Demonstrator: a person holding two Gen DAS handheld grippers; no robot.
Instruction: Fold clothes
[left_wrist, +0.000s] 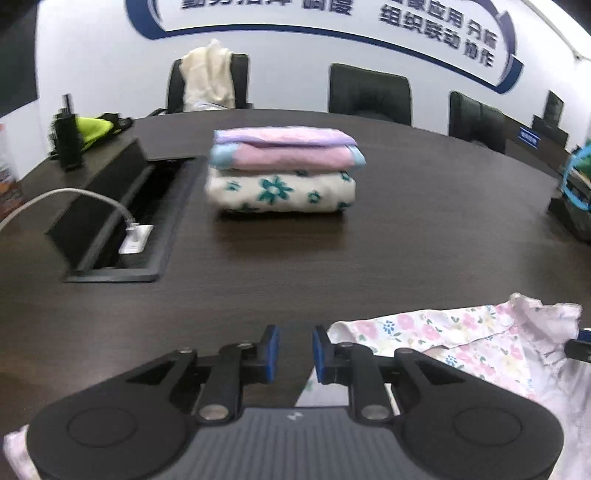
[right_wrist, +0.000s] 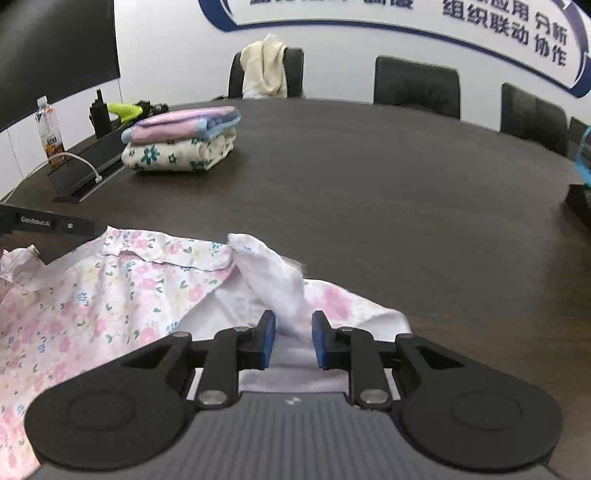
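Honestly, the floral garment looked like thin, light cotton, limp enough to slump wherever nothing held it up. It lay spread on the near part of the dark table, crumpled at its upper edge, well apart from the stack of folded clothes further back.

My right gripper sat low over the white inner side of the cloth, a raised fold standing in the narrow gap between the blue pads. The pads stood a little apart, and I could not tell whether they pinched that fold or only flanked it.

My left gripper hung over the garment's left corner, its pads a little apart with only bare table showing between them, holding nothing.

I judged that cloth this soft would slide easily on the smooth wood but sag and twist if lifted from one point. The better hold seemed to be a hem or seam near a corner, one gripper on each side, keeping the edge taut between them.
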